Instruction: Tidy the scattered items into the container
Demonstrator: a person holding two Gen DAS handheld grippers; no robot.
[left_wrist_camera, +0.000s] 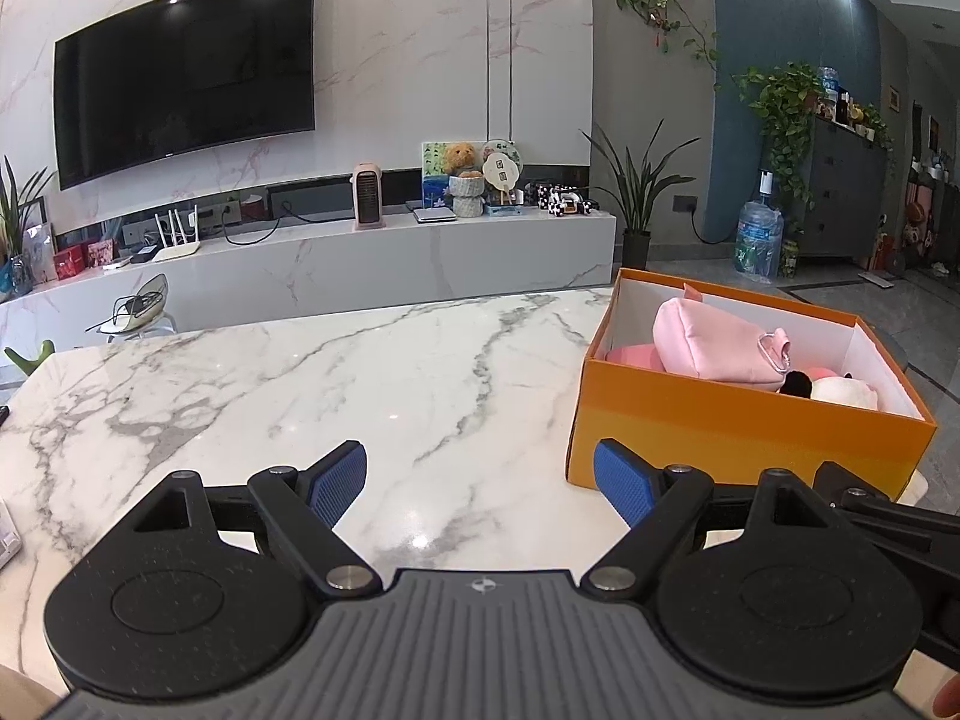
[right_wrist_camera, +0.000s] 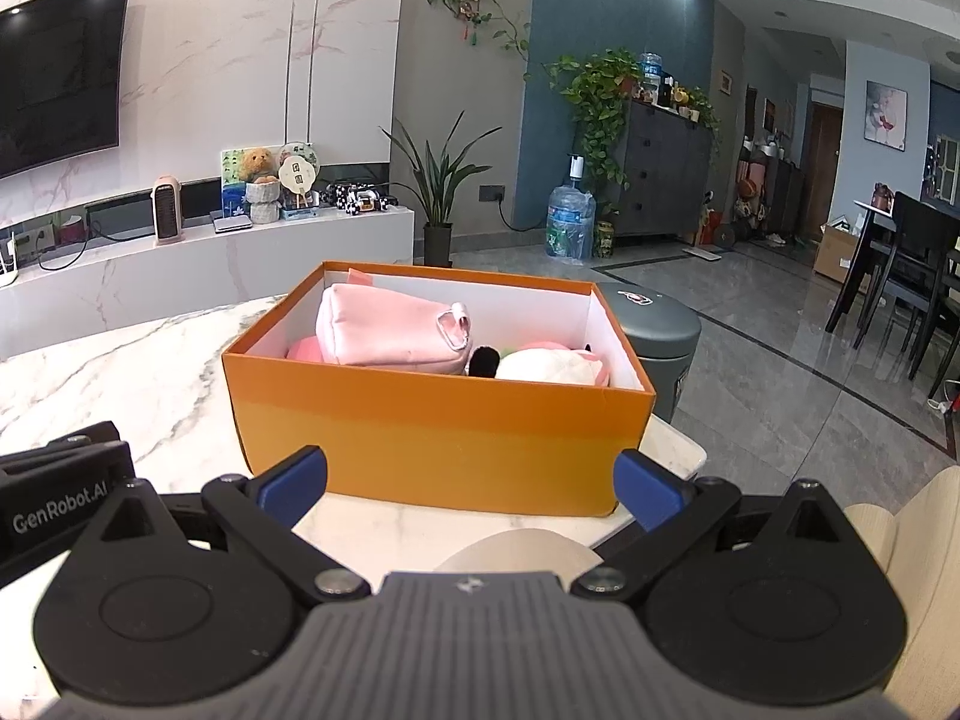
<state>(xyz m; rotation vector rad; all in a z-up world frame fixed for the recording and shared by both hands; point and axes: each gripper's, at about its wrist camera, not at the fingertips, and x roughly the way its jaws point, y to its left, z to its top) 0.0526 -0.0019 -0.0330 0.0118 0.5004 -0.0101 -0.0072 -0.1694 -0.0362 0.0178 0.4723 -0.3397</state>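
Both of our grippers, left gripper (left_wrist_camera: 480, 483) and right gripper (right_wrist_camera: 471, 483), hang with jaws spread wide and nothing between them. We judge the sorting nearly finished: the pink pouch (right_wrist_camera: 384, 333) and soft toys, possibly three, lie inside the orange box (right_wrist_camera: 432, 438) on the marble table (left_wrist_camera: 300, 372). Next, we should look for strays.
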